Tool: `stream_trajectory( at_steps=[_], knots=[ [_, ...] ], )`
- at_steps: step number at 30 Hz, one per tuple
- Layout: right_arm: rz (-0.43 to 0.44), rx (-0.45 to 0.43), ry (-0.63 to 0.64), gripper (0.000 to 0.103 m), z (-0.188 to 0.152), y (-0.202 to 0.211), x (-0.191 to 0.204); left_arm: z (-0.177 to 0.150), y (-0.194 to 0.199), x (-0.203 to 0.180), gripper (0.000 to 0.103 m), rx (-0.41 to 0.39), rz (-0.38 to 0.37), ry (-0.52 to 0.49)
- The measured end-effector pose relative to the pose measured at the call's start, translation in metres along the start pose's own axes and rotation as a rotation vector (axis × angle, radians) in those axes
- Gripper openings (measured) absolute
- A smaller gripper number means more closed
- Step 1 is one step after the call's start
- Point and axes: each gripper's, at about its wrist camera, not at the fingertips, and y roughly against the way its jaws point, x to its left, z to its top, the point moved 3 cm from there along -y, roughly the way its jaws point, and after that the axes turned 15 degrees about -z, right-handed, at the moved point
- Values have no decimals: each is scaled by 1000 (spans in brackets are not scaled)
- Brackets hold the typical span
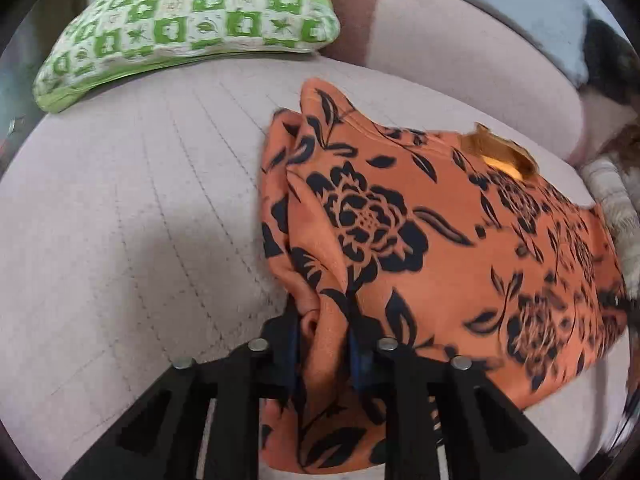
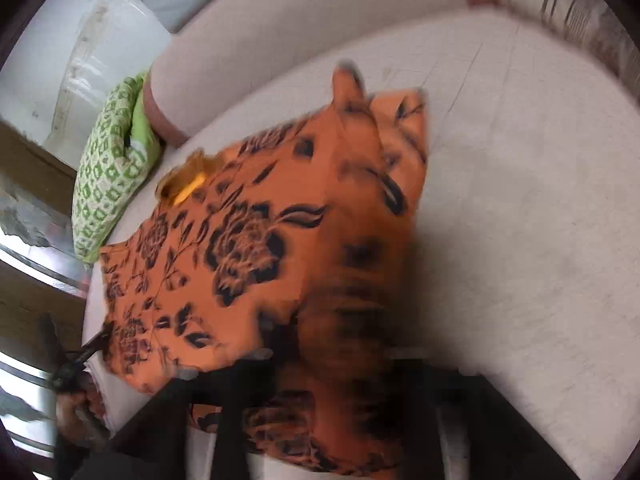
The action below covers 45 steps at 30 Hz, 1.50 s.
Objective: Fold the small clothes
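Orange floral-print garment (image 1: 420, 248) filled the centre and right of the left wrist view, lying on a pale quilted sofa seat (image 1: 140, 220). Left gripper (image 1: 324, 344) sat at bottom centre, jaws nearly closed and pinching a bunched fold of the cloth between the blue pads. Green-and-white patterned cushion (image 1: 188, 24) lay upper left, well apart from the garment; neck opening showed right of centre. Right wrist view was motion-blurred: same garment (image 2: 248, 240) ran from centre to lower left across the seat (image 2: 520, 220), cushion (image 2: 112, 184) at left edge. Right gripper (image 2: 340, 360) at bottom centre, jaws narrow with cloth bunched between them; looked gripped, though blur hid the pads.
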Motion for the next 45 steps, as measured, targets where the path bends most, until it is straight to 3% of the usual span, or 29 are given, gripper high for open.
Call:
stream_trajectory(
  at_steps=[2, 7, 10, 12, 14, 15, 16, 17, 18, 19, 21, 22, 24, 30, 33, 34, 35, 36, 37, 39, 40, 42, 43, 45],
  knots=[
    [-19, 15, 6, 18, 5, 4, 6, 9, 14, -6, 16, -13, 2, 14],
    [64, -66, -19, 17, 9, 73, 14, 1, 90, -20, 16, -133, -64, -16],
    [71, -83, 18, 17, -20, 113, 12, -35, 125, -14, 16, -147, -90, 3],
    [91, -69, -8, 17, -49, 125, 0, -82, 129, -5, 17, -107, -83, 26],
    [79, -58, -23, 22, -88, 128, -18, -118, 115, 6, 24, -32, -84, 45],
    [67, -46, -21, 31, -110, 120, -28, -138, 103, 13, 28, 8, -75, 57],
    [47, 13, -21, 57, -132, 100, -41, -154, 92, 24, 33, 42, -68, 71],
    [-7, 102, -25, 58, -149, 80, -53, -156, 99, 27, 35, -4, -93, 59],
    [4, 99, -39, 58, -159, 75, -62, -153, 106, 28, 37, -12, -89, 53],
    [33, 28, -48, 59, -159, 87, -66, -145, 116, 28, 39, -26, -58, 49],
    [-1, -13, -75, 65, -153, 106, -73, -127, 136, 27, 40, -104, -43, 19],
    [-1, -90, -109, 68, -139, 125, -80, -108, 141, 27, 43, -138, -43, -3],
    [-5, -100, -111, 68, -130, 130, -80, -93, 146, 25, 44, -156, -39, -20],
    [-47, -175, -36, 68, -86, 112, -52, -55, 83, 32, 44, -58, 5, -65],
    [-70, -176, -18, 68, -63, 95, -46, -44, 73, 30, 40, -60, -8, -82],
    [-87, -173, 1, 68, -58, 91, -43, -41, 72, 29, 33, -61, -2, -86],
    [-109, -167, 38, 67, -53, 81, -35, -40, 69, 30, 16, -51, 3, -88],
    [-110, -155, 58, 54, -49, 75, -32, -40, 63, 32, 6, -23, 6, -82],
    [-115, -128, 81, 16, -47, 66, -27, -43, 63, 33, 4, -12, 8, -75],
    [-160, -104, 113, 8, -43, 60, -21, -41, 73, 29, 3, -58, 9, -98],
    [-174, -182, 135, 7, -42, 78, -15, -40, 79, 25, 3, -87, 19, -118],
    [-183, -235, 143, 7, -42, 90, -12, -44, 87, 19, 3, -142, 40, -160],
    [-200, -271, 149, 7, -43, 96, -11, -46, 79, 22, 3, -130, 50, -158],
    [-260, -212, 135, 9, -43, 67, -26, -52, 51, 38, 6, -40, 74, -109]
  ],
)
